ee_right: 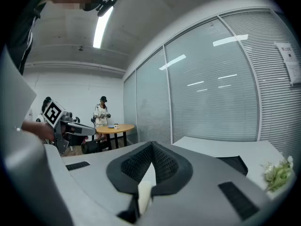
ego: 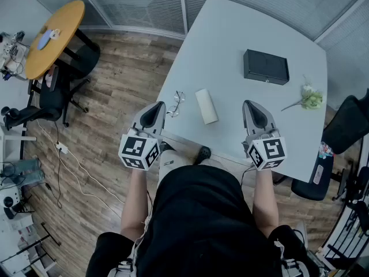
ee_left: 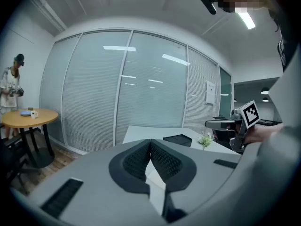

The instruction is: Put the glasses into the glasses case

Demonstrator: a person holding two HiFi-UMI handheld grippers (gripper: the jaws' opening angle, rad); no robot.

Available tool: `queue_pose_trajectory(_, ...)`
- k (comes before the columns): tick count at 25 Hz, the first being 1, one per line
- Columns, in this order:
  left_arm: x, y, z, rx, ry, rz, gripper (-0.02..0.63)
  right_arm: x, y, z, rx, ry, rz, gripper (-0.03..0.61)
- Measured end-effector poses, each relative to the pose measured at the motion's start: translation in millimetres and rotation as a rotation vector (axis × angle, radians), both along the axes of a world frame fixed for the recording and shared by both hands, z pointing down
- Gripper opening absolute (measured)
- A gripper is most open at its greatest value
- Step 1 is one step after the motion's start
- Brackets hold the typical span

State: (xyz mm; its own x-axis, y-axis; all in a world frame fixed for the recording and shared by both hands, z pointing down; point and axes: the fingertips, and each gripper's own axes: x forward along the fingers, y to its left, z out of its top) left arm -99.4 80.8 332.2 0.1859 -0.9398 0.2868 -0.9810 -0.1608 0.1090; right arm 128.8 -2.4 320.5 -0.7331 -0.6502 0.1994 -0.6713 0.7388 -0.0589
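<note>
Left hand-held gripper [ego: 155, 109] and right hand-held gripper [ego: 252, 109] were both clenched on nothing, held over the near edge of the table [ego: 230, 33]. The glasses [ego: 176, 104] lay at its left edge, just beside the left one's tip and well apart from the black glasses case [ego: 266, 66]. Thin wire frame, clear lenses (probably light, springy, easily bent). The bridge or a side arm seemed the safest hold, not the lenses.
</note>
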Motion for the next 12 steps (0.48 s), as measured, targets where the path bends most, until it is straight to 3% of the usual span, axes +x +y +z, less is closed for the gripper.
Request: queue_pose_trajectory(12,19,0,14,-0.018,0.039,0.027,0.023,1,16,12,-0.001,0.015,-0.025,0.014)
